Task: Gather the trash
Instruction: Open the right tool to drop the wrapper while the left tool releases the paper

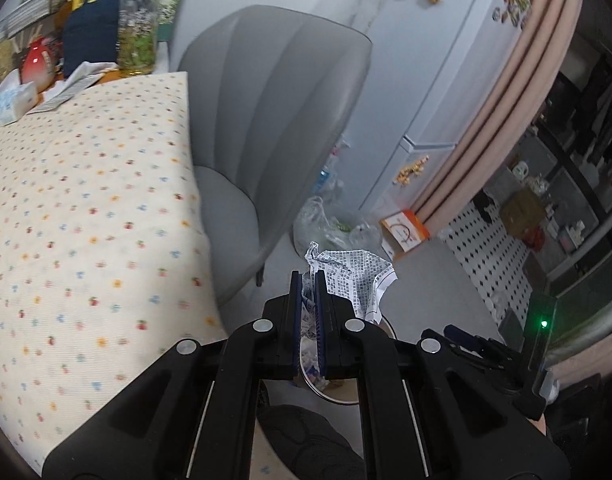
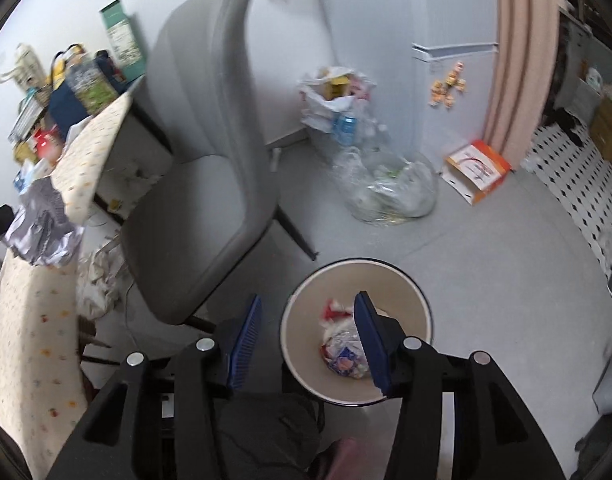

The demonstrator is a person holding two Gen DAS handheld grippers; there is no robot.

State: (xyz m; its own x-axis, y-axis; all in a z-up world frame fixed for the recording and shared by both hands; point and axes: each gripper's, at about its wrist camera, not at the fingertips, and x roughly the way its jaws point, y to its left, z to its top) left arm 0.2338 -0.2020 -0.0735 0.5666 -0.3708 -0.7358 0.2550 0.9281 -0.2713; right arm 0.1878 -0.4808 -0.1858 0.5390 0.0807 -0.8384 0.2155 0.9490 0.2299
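1. Left wrist view: the left gripper (image 1: 309, 280) is clamping a crumpled printed paper (image 1: 354, 276) between its nearly closed blue pads, holding it above the waste bin (image 1: 338, 394), which is mostly hidden beneath the gripper. A dotted tablecloth (image 1: 85, 200) is filling the left side.
2. Right wrist view: the right gripper (image 2: 310, 308) is hanging wide apart and empty over the waste bin (image 2: 422, 300), whose wrappers (image 2: 346, 350) are showing only here. The same paper (image 2: 41, 228) is appearing at the left edge, beside the grey chair (image 2: 197, 160).

bin (image 1: 338, 394) mostly behind left gripper (image 1: 309, 280)
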